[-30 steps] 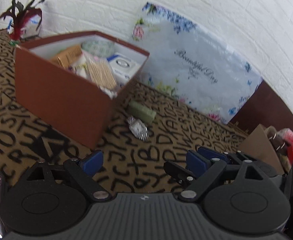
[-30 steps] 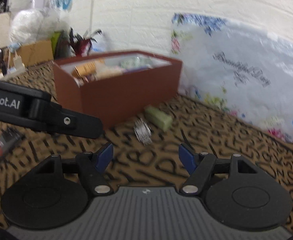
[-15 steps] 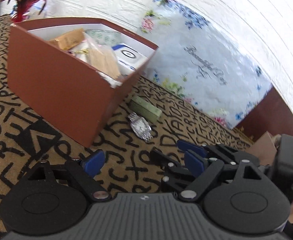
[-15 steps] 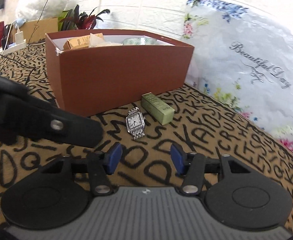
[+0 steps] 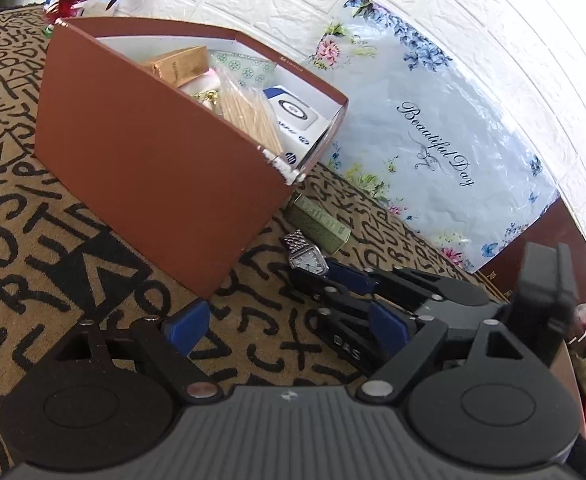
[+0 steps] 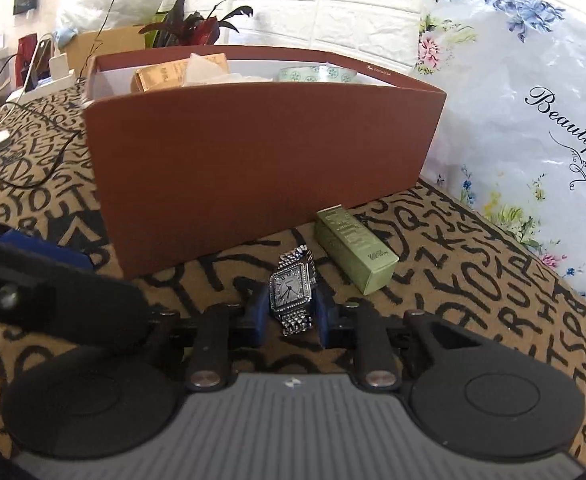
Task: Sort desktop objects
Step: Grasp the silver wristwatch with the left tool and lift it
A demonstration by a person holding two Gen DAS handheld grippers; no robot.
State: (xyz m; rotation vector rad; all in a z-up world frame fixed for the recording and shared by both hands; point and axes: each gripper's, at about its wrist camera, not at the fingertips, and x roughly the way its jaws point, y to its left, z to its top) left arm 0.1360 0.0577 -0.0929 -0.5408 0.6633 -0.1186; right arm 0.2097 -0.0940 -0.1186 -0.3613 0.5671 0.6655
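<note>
Presently the right hand-held gripper (image 6: 291,320) is straddling the watch (image 6: 293,294) lying flat on the surface (image 6: 473,300) just beside the brown box (image 6: 253,152) — pads flanking it, not yet clamped, likely for boxing. Left hand-held gripper (image 5: 285,324) is hanging released, clear of the pick.

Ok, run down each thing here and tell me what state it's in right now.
Watch: lying flat on the mat, between the right gripper's fingers, not lifted.
Green box: lying on its side beside the watch.
Brown box: open, partly filled.
Left gripper: open, holding nothing.
</note>
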